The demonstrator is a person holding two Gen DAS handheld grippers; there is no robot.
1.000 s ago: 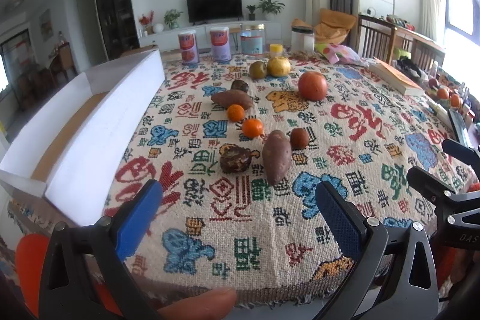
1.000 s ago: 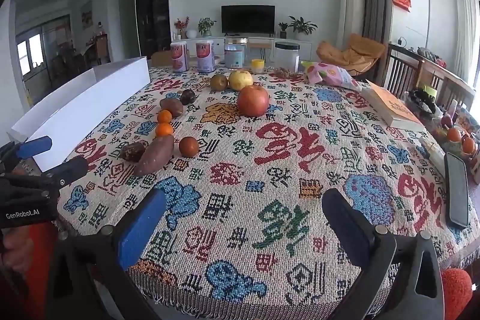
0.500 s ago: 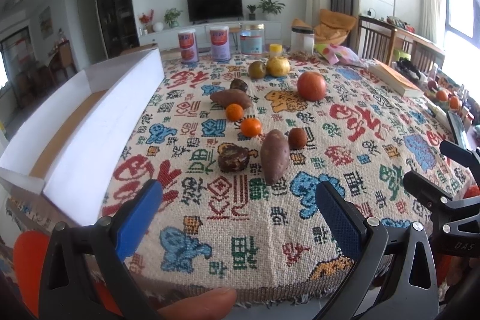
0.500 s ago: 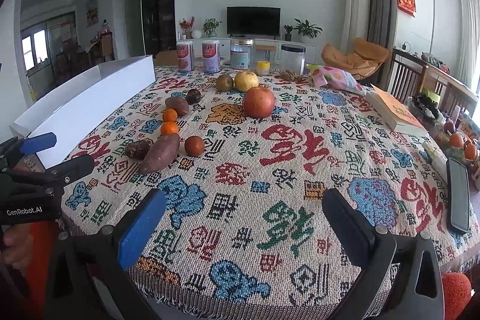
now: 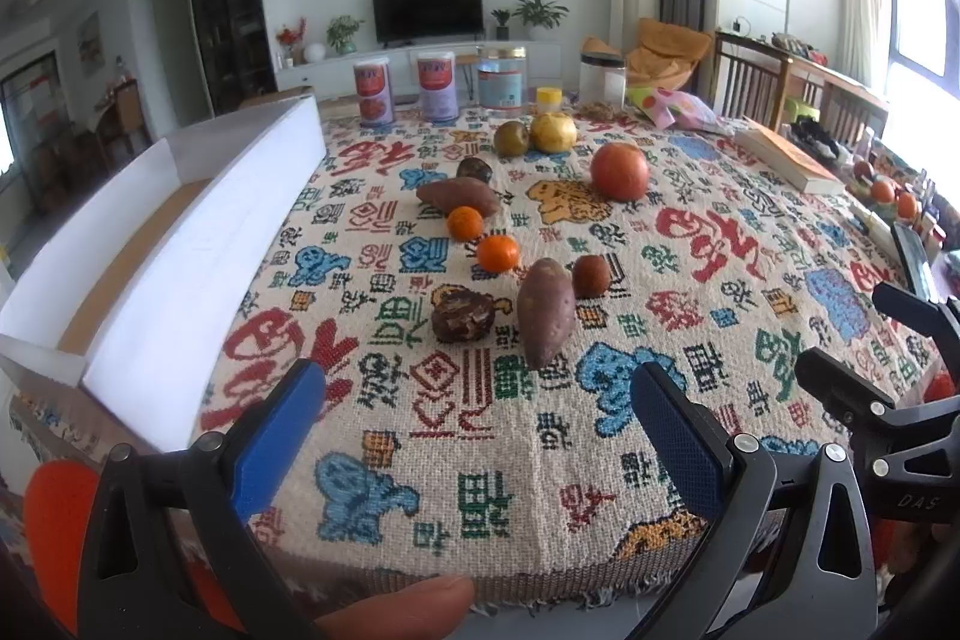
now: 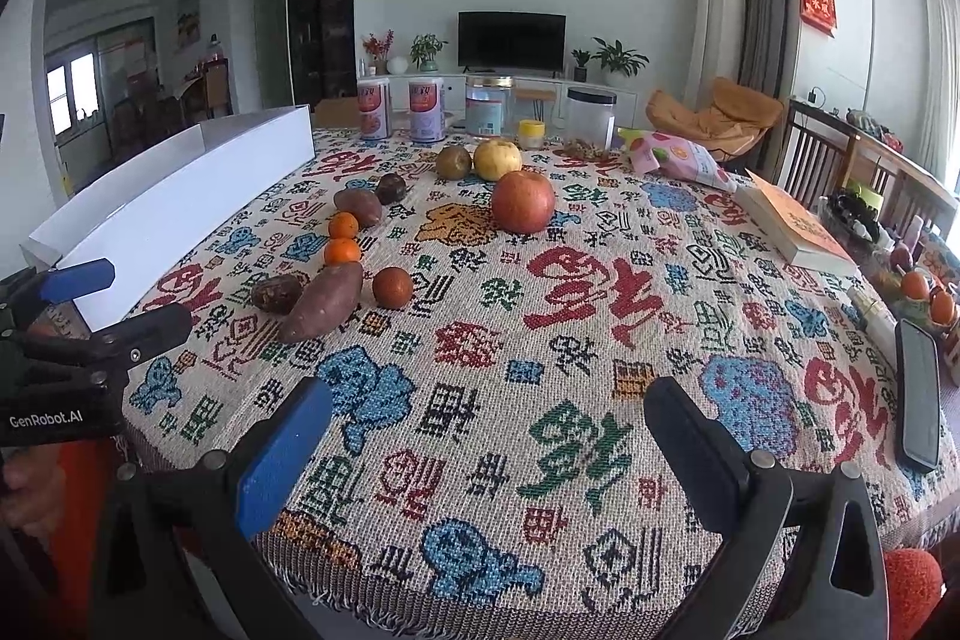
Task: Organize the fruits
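Nothing sorted yet, I judge: my left gripper (image 5: 477, 403) and right gripper (image 6: 486, 421) are spread, empty, while the scattered fruits (image 5: 497, 253) lie beside the long white cardboard box (image 5: 198, 244).

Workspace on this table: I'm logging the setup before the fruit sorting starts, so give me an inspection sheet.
Surface: patterned tablecloth, flat.
Job's things: red apple, two tangerines, two sweet potatoes and smaller fruits lie loose; white box at the left edge.
Clutter: jars, snack bag, book, phone.
Grippers: left gripper and right gripper open, holding nothing.
Cables: nothing seen.
Surroundings: living room, TV.
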